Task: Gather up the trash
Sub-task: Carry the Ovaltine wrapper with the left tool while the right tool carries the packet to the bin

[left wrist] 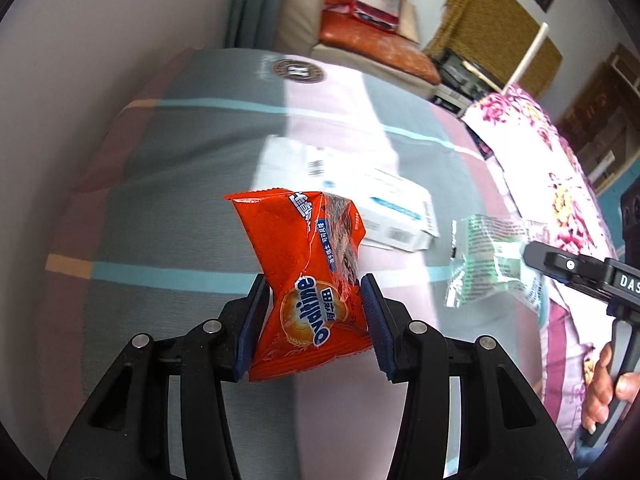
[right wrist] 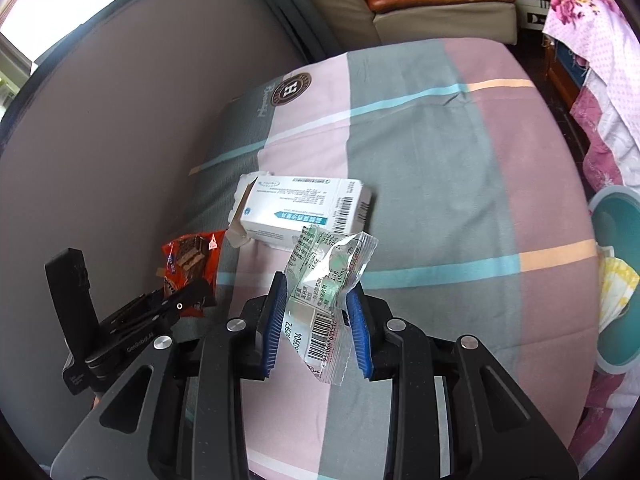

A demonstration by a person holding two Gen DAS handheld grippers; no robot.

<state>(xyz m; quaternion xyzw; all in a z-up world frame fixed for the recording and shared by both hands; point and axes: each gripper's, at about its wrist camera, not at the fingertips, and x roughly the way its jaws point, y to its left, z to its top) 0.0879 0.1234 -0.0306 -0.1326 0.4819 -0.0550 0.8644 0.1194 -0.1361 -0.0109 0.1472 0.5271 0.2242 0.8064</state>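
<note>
Left hand-held gripper (left wrist: 316,316): black frame, blue ribbed pads, closed on the lower half of an orange foil Ovaltine snack wrapper (left wrist: 308,276). The wrapper is pinched at its waist and held clear above the bed; its upper end stands free.

Right hand-held gripper (right wrist: 316,320): same build, closed on a crumpled clear-and-green plastic sachet with a printed barcode (right wrist: 324,292). The sachet is clamped near its middle and lifted off the bed, both ends loose. A hand (left wrist: 600,392) on this gripper's handle shows at the right edge of the left wrist view.

Bed with a grey, pink and teal striped cover (right wrist: 440,160): lies beneath both grippers.

White cardboard medicine box with a blue band and an open torn flap (right wrist: 300,208): lies flat on the cover, just beyond both wrappers, touched by neither gripper.

Floral pink cloth (right wrist: 592,80): hangs beside the bed at the right.

Teal round bin with a pale rim (right wrist: 616,280): stands low beside the bed at the right edge of the right wrist view, judged the likely receptacle.

Step in hand: two pieces picked up, carrying stage. Next move calls for bringing both wrappers over the bin and releasing them; the box remains to be collected.
</note>
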